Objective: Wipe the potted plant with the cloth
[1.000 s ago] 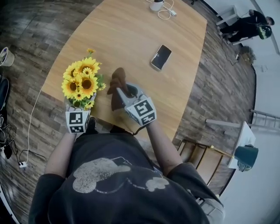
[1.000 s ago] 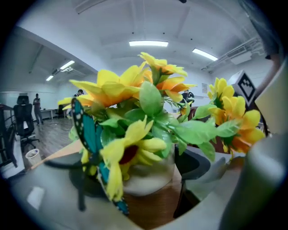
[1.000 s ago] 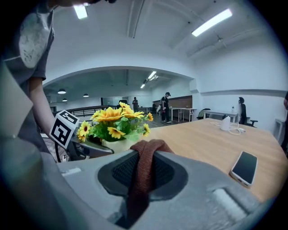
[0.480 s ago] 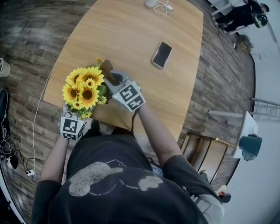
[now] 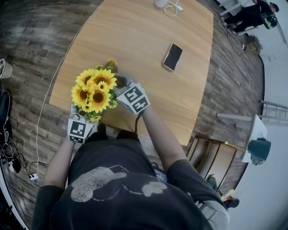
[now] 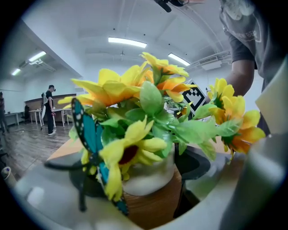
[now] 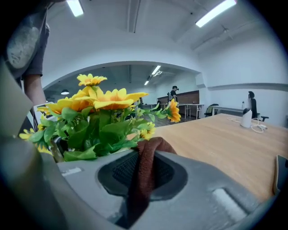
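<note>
The potted plant is a bunch of yellow sunflowers [image 5: 94, 92] with green leaves in a pot [image 6: 150, 197] that is white above and wood below. It stands at the near edge of the wooden table [image 5: 135, 31]. My left gripper [image 5: 81, 120] reaches in under the flowers, and its jaws close on both sides of the pot. My right gripper [image 5: 122, 87] comes in from the right, shut on a brown cloth [image 7: 145, 175]. The cloth's folded top [image 5: 120, 81] rests against the leaves [image 7: 101, 134] at the bunch's right side.
A dark phone [image 5: 173, 56] lies on the table farther out, and a white device with a cable [image 5: 165, 4] sits at the far edge. A wooden stool [image 5: 211, 161] and a teal cup [image 5: 254, 159] are at my right. People [image 5: 252, 20] stand across the room.
My right gripper has carried the cloth to the left, from beside the plant to against its flowers and leaves. The left gripper kept its place and turned the pot a little.
</note>
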Demonstrator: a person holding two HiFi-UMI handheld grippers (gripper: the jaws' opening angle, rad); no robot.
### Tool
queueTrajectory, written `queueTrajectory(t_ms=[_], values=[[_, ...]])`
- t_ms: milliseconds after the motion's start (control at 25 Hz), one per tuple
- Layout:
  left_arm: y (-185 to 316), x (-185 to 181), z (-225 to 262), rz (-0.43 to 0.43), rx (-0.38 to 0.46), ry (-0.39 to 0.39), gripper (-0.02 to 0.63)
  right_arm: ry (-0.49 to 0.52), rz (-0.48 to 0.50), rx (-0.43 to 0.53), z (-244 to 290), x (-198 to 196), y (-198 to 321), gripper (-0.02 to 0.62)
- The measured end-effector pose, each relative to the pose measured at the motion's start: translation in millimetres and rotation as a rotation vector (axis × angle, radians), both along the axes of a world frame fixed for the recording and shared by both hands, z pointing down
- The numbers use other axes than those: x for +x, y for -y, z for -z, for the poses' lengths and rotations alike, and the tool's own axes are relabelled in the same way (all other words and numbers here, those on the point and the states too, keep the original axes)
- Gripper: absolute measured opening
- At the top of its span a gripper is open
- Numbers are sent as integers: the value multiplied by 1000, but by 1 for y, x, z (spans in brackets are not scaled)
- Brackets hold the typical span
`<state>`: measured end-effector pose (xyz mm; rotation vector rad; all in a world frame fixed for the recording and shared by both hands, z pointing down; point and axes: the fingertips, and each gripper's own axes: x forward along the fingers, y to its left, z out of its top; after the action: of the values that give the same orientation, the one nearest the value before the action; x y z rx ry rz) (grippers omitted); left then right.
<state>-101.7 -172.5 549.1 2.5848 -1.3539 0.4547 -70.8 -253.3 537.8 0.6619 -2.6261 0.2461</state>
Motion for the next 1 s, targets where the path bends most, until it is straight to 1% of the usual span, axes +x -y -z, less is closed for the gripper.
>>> queueTrajectory(t_ms=[200,440,760,920,1000], values=[[0,-1,2,-23,-2,-2,472,-7,-16,-6,-1,9,-15,44],[-1,-2,2,-36,1,1,473,-29,-42,-19,-11,21,-46,44],[0,-2,1,-41,3,-1,472,0,-72,-45,-5,13,-88,44],[-4,-12,-3,-61,13,-3,472,-9,-57,-52,-11,-3,-115,44],[-3,-12,-4,-75,16,-2,474,-11,-71,-57,-13,-5,-121,44]])
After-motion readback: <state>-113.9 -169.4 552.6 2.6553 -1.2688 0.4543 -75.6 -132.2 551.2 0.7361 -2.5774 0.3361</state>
